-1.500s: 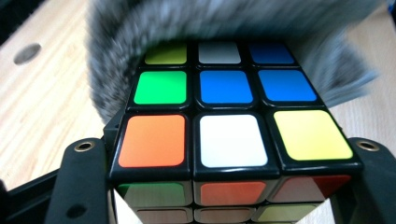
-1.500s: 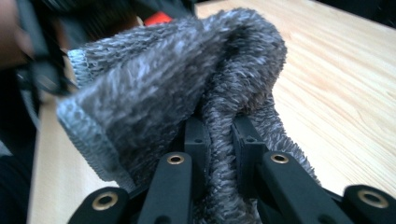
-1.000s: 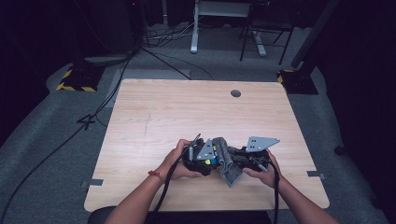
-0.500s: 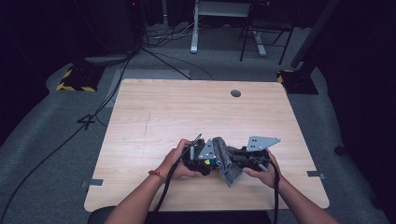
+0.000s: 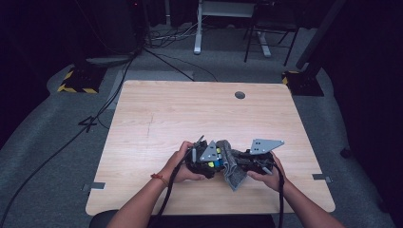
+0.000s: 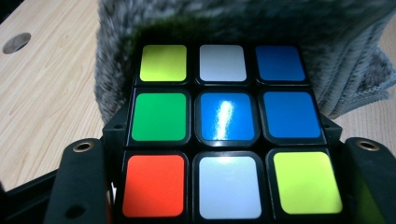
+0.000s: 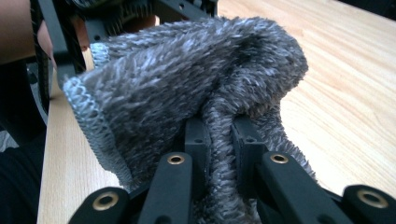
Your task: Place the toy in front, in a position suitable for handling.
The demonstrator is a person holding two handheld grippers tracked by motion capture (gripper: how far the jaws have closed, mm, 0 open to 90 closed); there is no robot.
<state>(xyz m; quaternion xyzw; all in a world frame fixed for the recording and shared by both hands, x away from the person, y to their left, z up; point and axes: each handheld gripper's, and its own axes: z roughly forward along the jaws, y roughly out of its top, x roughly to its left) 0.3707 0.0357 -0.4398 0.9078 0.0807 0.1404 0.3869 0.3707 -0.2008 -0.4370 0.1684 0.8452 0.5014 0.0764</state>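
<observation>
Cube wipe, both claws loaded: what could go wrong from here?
1. The right claw pinches just a narrow fold of the grey cloth; rubbing could pull the fold free.
2. The left claw grips the puzzle cube by its sides; cloth pressure might twist a layer or lever it loose.
3. The cloth's free corner hangs onto the table and could snag or drag.

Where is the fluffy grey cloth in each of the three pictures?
High view: the grey cloth hangs low in the middle, between the left gripper and the right gripper.
Left gripper view: it spreads across the top, behind the puzzle cube.
Right gripper view: it bulges in the centre, pinched in the right gripper.
Shared landmark: the light wooden table, also at left in the left gripper view and at right in the right gripper view.
</observation>
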